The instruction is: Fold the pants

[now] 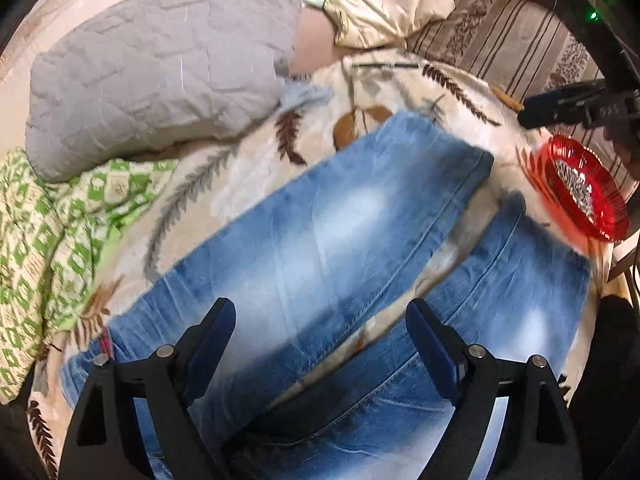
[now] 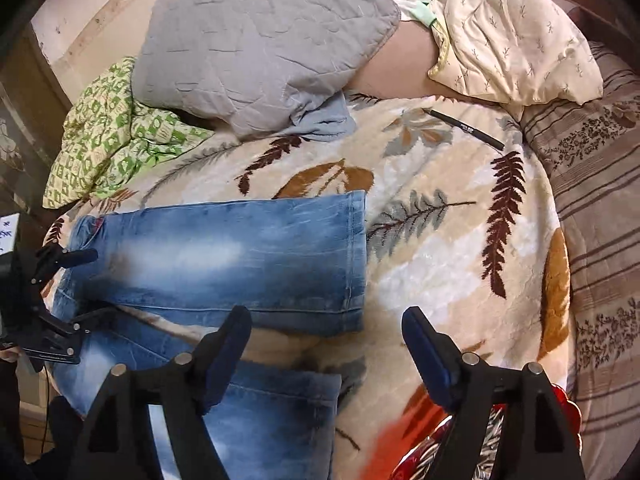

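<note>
Around you: a leaf-print blanket [image 2: 440,240], a grey quilted pillow [image 2: 256,52] overlapping a green patterned cloth [image 2: 116,136], a cream pillow [image 2: 516,52], a black pen [image 2: 464,129], and a red dish [image 1: 584,192] of seeds.

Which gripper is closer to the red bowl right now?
Right. The right gripper hangs open just above the red bowl, which sits under its right finger. The left gripper is open over the jeans, with the bowl off to its right.
</note>
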`<state>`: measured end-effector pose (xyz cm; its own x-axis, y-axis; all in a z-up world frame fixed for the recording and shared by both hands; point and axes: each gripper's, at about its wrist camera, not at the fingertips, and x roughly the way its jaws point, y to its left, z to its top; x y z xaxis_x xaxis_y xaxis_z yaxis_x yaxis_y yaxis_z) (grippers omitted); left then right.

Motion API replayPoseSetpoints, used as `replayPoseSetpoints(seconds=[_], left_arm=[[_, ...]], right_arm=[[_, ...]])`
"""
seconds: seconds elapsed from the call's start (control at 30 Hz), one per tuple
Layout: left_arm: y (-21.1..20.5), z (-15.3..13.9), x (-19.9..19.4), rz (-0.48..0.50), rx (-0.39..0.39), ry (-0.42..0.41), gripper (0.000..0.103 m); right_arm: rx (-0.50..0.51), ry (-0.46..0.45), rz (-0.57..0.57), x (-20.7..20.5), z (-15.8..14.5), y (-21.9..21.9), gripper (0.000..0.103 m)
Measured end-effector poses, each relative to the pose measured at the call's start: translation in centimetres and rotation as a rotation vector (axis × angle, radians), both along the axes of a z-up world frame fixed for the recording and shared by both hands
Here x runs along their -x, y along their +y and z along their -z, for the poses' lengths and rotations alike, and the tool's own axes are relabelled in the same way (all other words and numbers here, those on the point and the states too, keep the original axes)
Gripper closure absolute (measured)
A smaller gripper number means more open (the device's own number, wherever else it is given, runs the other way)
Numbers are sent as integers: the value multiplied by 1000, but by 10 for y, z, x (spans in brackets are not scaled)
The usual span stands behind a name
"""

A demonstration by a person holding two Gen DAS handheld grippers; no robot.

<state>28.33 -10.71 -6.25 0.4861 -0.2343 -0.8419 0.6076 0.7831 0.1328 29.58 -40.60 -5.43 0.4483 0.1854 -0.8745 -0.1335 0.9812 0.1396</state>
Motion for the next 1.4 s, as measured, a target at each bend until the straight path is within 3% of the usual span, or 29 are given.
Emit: replayPoseSetpoints(seconds=[0.2, 0.4, 0.5, 0.63, 0.9, 0.93, 0.97, 1.0, 1.03, 1.07, 1.13, 1.2, 1.4], left_arm=[[-6, -3, -35, 16, -23, -30, 16], [-10, 19, -91, 78, -149, -32, 16], [-7, 32, -122, 76, -175, -9, 16], [3, 50, -157, 63, -148, 48, 16], [0, 89, -182, 84, -139, 169, 16], [0, 88, -182, 81, -120, 174, 18], [1, 87, -183, 86, -89, 196, 54], [1, 84, -183, 91, -52, 226, 76], [1, 81, -183, 73, -65, 207, 92], [0, 79, -181, 72, -71, 214, 98], [-3, 73, -172, 100, -97, 208, 99], [-2, 59, -156, 114, -103, 169, 99], [12, -3, -80, 145, -13, 37, 99]], right_arm=[[-4, 48, 35, -26, 4, -10, 23], [4, 103, 53, -79, 20, -13, 23], [3, 143, 70, -108, 38, -14, 23], [-10, 193, 85, -142, 68, -15, 23], [-62, 270, 75, -180, 109, -8, 23], [-59, 275, 68, -182, 112, -5, 25], [-41, 267, 51, -182, 113, -1, 39], [-7, 240, 25, -181, 112, 4, 60], [-12, 225, -5, -180, 110, 8, 86], [-11, 217, -23, -179, 107, 11, 86], [28, 190, -56, -172, 98, 16, 87], [37, 156, -63, -162, 82, 16, 94], [14, 33, -104, -103, 22, 6, 98]])
